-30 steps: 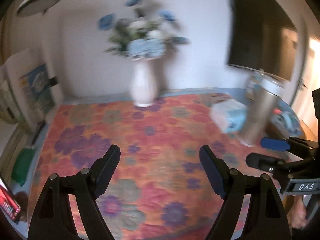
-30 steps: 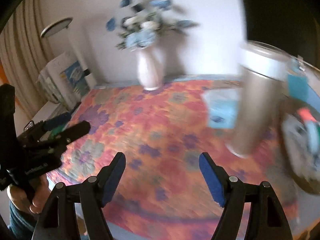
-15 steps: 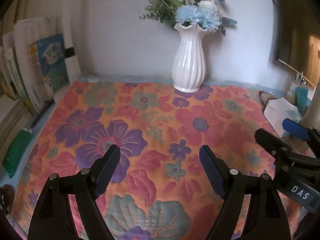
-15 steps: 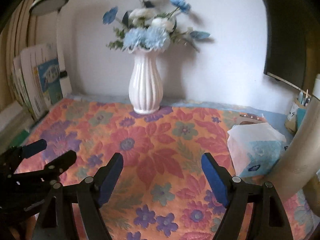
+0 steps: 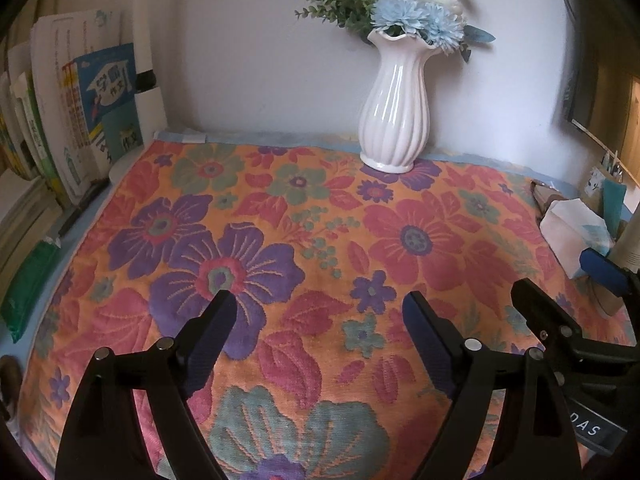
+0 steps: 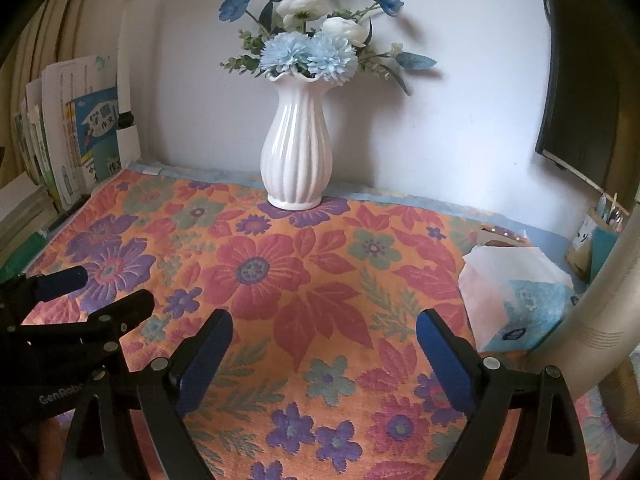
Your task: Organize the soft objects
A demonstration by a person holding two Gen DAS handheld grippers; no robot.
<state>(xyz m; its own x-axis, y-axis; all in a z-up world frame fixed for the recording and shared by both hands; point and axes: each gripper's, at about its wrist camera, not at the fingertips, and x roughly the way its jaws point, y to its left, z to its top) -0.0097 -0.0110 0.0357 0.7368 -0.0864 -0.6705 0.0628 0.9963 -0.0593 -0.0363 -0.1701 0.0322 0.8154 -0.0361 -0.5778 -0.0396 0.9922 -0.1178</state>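
White letters "DAS" stand on the right gripper (image 5: 560, 292), cut off at the frame edge. "GenRobo", perhaps truncated, stands on the left gripper (image 6: 108, 292). A blue book (image 5: 110, 96) carries Chinese characters, "作文" near its bottom.

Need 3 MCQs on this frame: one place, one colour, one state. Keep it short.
1. Where does the vase stand?
A. at the far edge of the floral cloth, by the wall
B. on the books
C. on the tissue pack

2. What colour is the vase?
A. green
B. white
C. black

3. How are the jaws of the left gripper and right gripper?
A. both shut on cloth
B. one shut
C. both open, empty

Answers: 1 A, its base sits on the cloth's back edge; 2 B, glossy white ribs; 3 C, only cloth shows in each gap.
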